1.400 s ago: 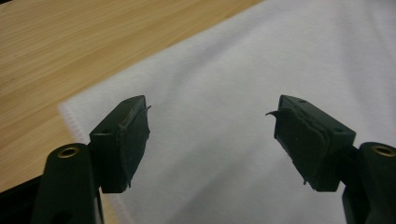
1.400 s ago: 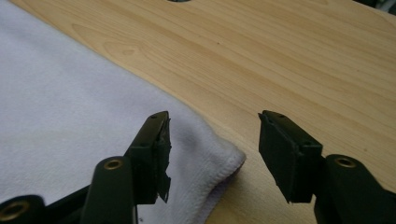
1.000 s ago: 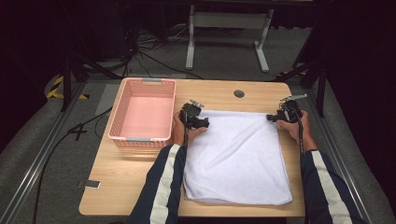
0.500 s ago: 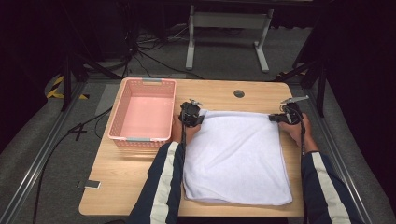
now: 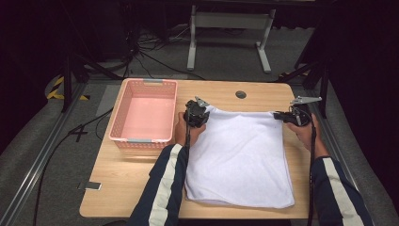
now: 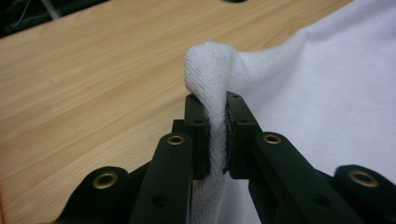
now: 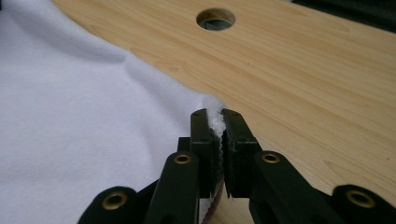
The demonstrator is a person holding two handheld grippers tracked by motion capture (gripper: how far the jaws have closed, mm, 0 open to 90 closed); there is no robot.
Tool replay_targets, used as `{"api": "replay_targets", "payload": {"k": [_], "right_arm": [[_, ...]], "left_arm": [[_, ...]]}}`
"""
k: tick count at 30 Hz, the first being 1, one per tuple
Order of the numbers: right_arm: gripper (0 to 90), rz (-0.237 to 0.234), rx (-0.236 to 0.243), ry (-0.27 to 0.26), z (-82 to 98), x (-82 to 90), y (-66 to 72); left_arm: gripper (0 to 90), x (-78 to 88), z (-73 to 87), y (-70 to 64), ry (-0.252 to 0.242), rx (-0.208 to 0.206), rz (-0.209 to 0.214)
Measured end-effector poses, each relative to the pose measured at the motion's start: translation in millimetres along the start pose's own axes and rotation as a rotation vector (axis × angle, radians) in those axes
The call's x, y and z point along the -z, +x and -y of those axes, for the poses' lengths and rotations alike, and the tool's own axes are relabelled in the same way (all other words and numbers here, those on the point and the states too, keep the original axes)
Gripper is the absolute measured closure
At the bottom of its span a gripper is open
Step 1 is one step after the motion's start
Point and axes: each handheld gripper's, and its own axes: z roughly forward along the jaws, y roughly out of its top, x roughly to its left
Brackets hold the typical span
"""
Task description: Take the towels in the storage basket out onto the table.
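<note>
A white towel (image 5: 240, 160) lies spread on the wooden table (image 5: 131, 183). My left gripper (image 5: 205, 107) is at its far left corner. In the left gripper view its jaws have just been closing, and the left gripper (image 6: 215, 100) is shut on a bunched fold of the towel (image 6: 327, 84), lifted a little off the wood. My right gripper (image 5: 278, 114) is at the far right corner. In the right gripper view the right gripper (image 7: 215, 114) is shut on the edge of the towel (image 7: 70, 107), with white cloth showing between the pads.
A pink plastic basket (image 5: 143, 141) stands empty at the left of the table, close to my left hand. A round cable hole (image 5: 241, 94) sits near the far edge. A small flat object (image 5: 91, 186) lies at the front left. Cables and a metal stand are on the floor beyond.
Both grippers have shut on the towel's far corners and risen slightly, so the corners now lift off the table. The right hand has also shifted a little.
</note>
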Motion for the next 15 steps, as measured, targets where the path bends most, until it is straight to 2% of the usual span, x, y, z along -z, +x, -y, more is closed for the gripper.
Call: {"api": "replay_targets", "payload": {"k": [1,3,5,8,11,12,14,15], "right_arm": [[84.2,-0.017,0.007,-0.016,-0.5,5.1,1.9],[84.3,-0.035,0.037,-0.031,-0.7,14.9,7.2],[84.2,-0.068,0.060,-0.051,0.4,24.1,12.3],[84.2,-0.125,0.107,-0.094,5.2,45.2,25.5],[84.2,-0.176,0.156,-0.113,11.4,65.0,40.2],[84.2,-0.193,0.176,-0.118,13.8,71.3,45.1],[84.2,-0.228,0.213,-0.121,19.8,82.6,55.6],[84.2,-0.245,0.227,-0.124,22.6,86.7,59.8]], "left_arm": [[82.0,7.1,-2.5,-2.9,-0.003,-0.032,-0.005],[82.1,20.5,-4.8,-9.2,-0.028,-0.041,0.012],[82.1,41.5,-6.2,-16.0,-0.049,-0.089,0.034],[82.1,67.1,1.1,-24.9,-0.077,-0.130,0.067],[82.0,91.9,18.8,-31.6,-0.097,-0.171,0.109],[82.0,99.1,26.0,-33.2,-0.110,-0.159,0.138],[81.8,109.1,38.6,-35.9,-0.119,-0.172,0.152],[81.8,116.8,48.8,-38.2,-0.130,-0.181,0.183]]}}
